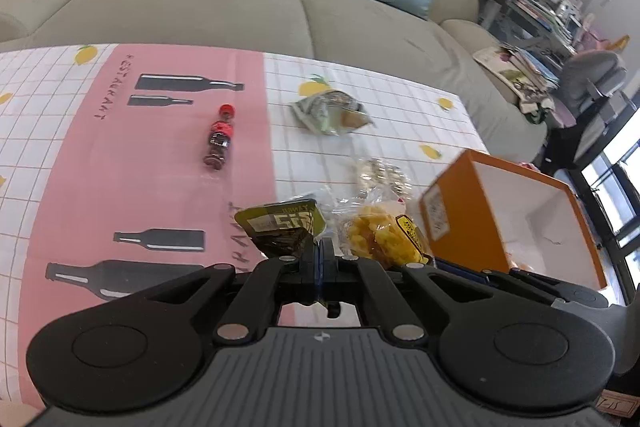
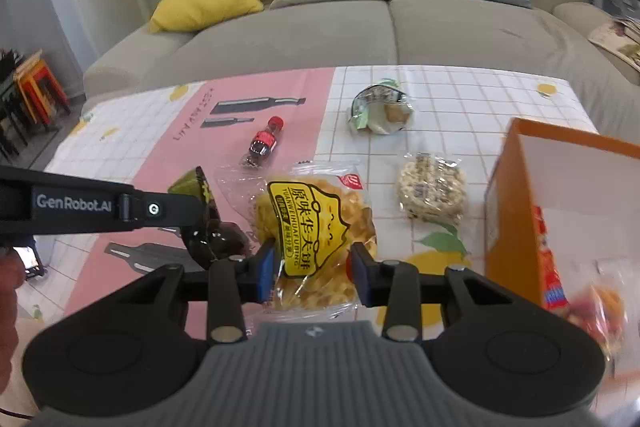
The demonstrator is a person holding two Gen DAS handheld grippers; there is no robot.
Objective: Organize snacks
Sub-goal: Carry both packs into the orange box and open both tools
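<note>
Two grippers working: left gripper [image 1: 320,259] clamping dark packet [image 1: 280,227] above table's [image 2: 500,95] near edge; right gripper [image 2: 312,269] straddling, fingers wide, waffle bag [image 2: 316,223]. Holding one snack already, box [image 2: 516,211] at right edge; awaiting pickup mid-table: bottle [image 2: 264,143], cracker [image 2: 432,187], wrapper [image 2: 380,109].

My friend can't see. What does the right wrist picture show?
The right gripper is open around a yellow waffle snack bag on the table. Left of it, the left gripper holds a dark green packet. An orange box stands at the right.
</note>
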